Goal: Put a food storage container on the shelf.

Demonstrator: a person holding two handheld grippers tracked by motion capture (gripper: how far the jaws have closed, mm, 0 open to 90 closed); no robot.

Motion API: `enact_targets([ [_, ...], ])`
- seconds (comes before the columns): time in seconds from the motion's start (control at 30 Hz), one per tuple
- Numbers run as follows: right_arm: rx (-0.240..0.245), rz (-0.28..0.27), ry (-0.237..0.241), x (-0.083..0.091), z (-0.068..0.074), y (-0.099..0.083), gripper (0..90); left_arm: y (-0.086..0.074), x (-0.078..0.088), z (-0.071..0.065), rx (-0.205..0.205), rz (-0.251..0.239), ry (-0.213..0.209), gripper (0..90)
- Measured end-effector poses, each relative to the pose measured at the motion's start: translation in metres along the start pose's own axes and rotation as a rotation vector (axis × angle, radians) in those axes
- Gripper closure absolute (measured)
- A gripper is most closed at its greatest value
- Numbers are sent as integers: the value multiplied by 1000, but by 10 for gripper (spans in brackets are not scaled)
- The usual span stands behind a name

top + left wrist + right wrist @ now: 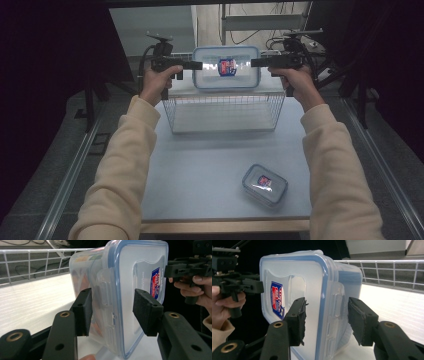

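Two cream-sleeved arms reach up the table from six o'clock in the high view, forearms spread and nearly straight, each hand wrapped around a black hand-held gripper. The left gripper (199,65) points in from nine o'clock and the right gripper (254,62) from three o'clock, meeting the short ends of a large clear container (226,68) with a blue-rimmed lid, which sits at twelve o'clock above the wire basket (225,112).

In the left gripper view, the left gripper's (111,311) jaws stand part-open on either side of the container's (130,277) side latch; whether the pads press the plastic cannot be told, though a gap shows on the lid side. The right hand (193,287) and its gripper appear beyond the container at three o'clock.

In the right gripper view, the right gripper (327,315) likewise straddles the container's (294,287) latch edge with jaws part-open, a gap visible at the far pad. The left hand (225,302) shows at nine o'clock.

A smaller lidded container (264,185) lies on the grey table (200,165) at five o'clock, well apart from the basket.
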State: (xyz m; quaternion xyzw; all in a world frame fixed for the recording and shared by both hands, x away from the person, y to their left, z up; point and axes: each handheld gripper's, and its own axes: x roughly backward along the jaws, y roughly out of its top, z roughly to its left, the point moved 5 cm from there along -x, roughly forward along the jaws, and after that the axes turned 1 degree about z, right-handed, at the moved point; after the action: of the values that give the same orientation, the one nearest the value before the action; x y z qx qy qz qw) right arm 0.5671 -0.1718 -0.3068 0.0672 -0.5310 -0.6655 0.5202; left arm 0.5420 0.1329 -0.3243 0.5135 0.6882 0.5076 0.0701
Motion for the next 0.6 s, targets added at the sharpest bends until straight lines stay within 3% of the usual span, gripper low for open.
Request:
enact_targets([
  [0.33,-123,-17,-6,-11,-12,7,476,5,-10,15,114,-31,-35,494],
  [0.4,-152,-17,-15,-14,-15,8,468,5,-12,17,120,-34,-19,478],
  [0.5,-179,-7,-51,-18,-20,7,452,4,-17,21,105,-17,21,495],
  [0.57,-151,1,-126,-21,-21,6,465,3,-20,23,116,-27,22,486],
  [0.6,-156,-5,-134,-21,-21,6,453,3,-21,24,122,-29,16,482],
])
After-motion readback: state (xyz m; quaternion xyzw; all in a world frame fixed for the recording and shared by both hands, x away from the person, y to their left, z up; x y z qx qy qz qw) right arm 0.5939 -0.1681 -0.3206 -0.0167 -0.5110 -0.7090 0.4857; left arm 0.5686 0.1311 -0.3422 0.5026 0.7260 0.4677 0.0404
